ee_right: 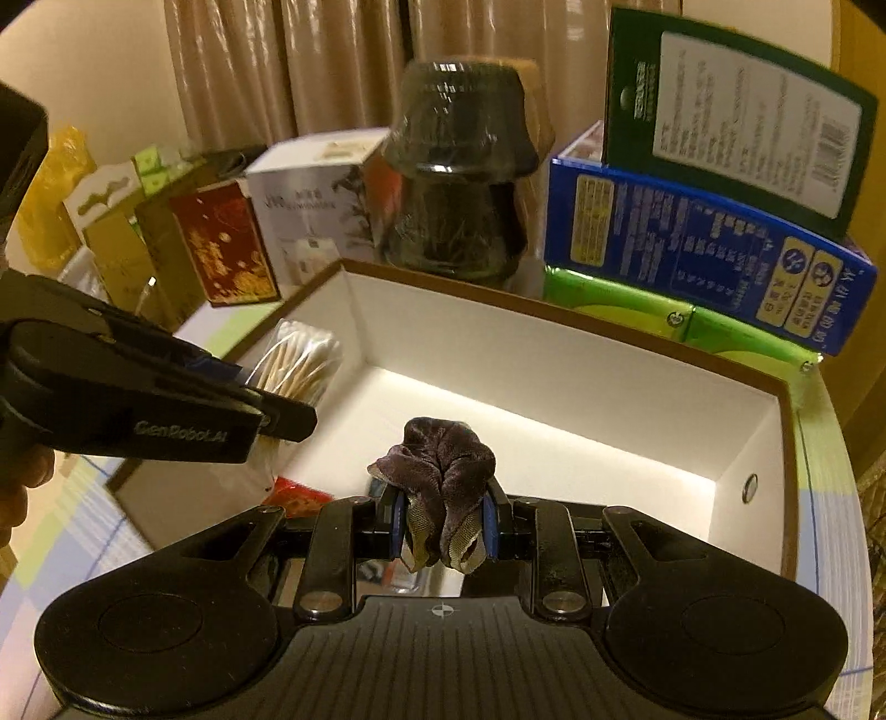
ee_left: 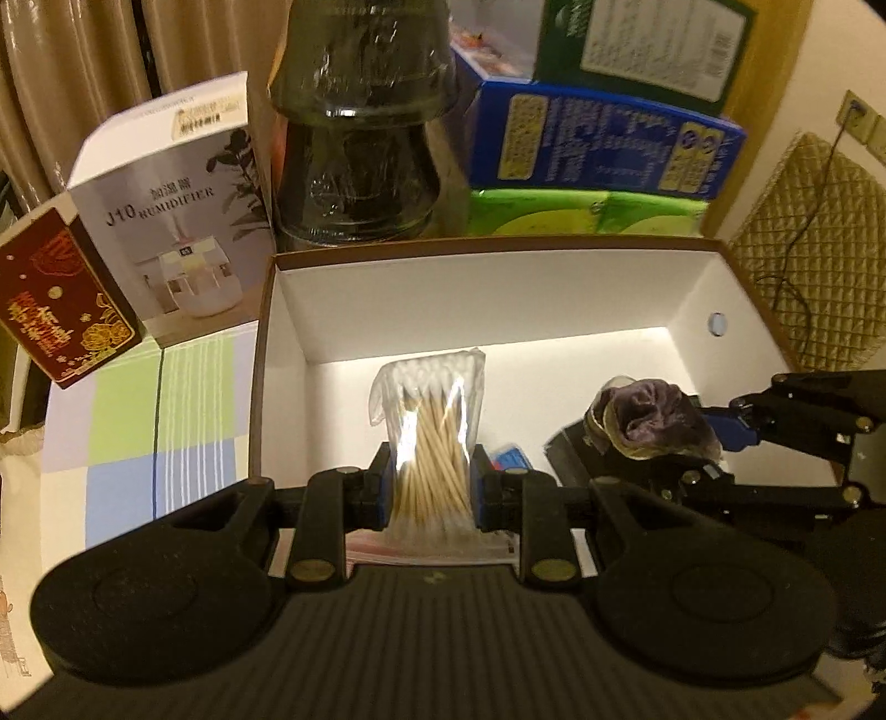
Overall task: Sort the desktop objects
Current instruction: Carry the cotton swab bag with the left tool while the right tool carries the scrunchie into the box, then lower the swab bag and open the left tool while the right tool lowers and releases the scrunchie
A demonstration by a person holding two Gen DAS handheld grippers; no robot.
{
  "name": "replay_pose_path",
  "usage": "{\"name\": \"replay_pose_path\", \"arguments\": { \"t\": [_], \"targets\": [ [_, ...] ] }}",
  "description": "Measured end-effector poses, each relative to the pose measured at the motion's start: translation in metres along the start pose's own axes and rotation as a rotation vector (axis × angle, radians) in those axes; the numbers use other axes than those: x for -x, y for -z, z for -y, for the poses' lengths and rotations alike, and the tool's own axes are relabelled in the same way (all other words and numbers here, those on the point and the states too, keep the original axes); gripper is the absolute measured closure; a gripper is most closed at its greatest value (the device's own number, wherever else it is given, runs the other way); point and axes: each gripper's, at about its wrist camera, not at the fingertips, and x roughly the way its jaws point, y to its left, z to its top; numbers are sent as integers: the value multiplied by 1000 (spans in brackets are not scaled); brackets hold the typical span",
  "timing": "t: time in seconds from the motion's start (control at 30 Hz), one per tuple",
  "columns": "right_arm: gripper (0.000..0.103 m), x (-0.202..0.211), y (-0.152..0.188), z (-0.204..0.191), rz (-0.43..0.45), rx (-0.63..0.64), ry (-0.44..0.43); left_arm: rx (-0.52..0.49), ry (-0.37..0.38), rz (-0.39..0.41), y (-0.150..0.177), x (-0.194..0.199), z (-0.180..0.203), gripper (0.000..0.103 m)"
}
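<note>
My left gripper (ee_left: 432, 482) is shut on a clear bag of cotton swabs (ee_left: 429, 432) and holds it over the open white box (ee_left: 476, 299). My right gripper (ee_right: 443, 523) is shut on a purple velvet scrunchie (ee_right: 443, 465) above the same box (ee_right: 554, 354). In the left wrist view the right gripper (ee_left: 714, 437) and the scrunchie (ee_left: 648, 415) show at the box's right side. In the right wrist view the left gripper (ee_right: 266, 399) and the swab bag (ee_right: 293, 360) are at the left. A red and blue item (ee_left: 509, 457) and a dark flat item (ee_left: 570, 448) lie on the box floor.
Behind the box stand two stacked dark glass bowls (ee_left: 360, 138), a humidifier carton (ee_left: 183, 210), a red packet (ee_left: 61, 310), and stacked blue (ee_left: 598, 144), green (ee_left: 587, 213) and dark green (ee_left: 653, 44) boxes. A checked cloth (ee_left: 149, 421) covers the table at the left.
</note>
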Motion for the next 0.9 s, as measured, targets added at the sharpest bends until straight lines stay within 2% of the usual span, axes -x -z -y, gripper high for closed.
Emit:
{"name": "replay_pose_path", "arguments": {
  "t": [0.27, 0.47, 0.5, 0.57, 0.6, 0.9],
  "targets": [
    [80, -35, -16, 11, -51, -2, 13, -10, -9, -36, -7, -35, -9, 81],
    [80, -50, -24, 15, -64, -4, 19, -18, -18, -36, -9, -45, -13, 80],
    [80, -52, -25, 16, -65, -6, 20, -23, -21, -32, -9, -45, -13, 78],
    [80, -54, -26, 18, -64, -11, 20, -19, -17, -19, -10, -44, -14, 62],
    [80, -55, -27, 18, -65, -15, 19, -11, -13, -14, -11, -44, -15, 49],
    [79, -63, -30, 19, -72, -26, 11, -10, -16, 14, -14, -36, -17, 47]
  ]
}}
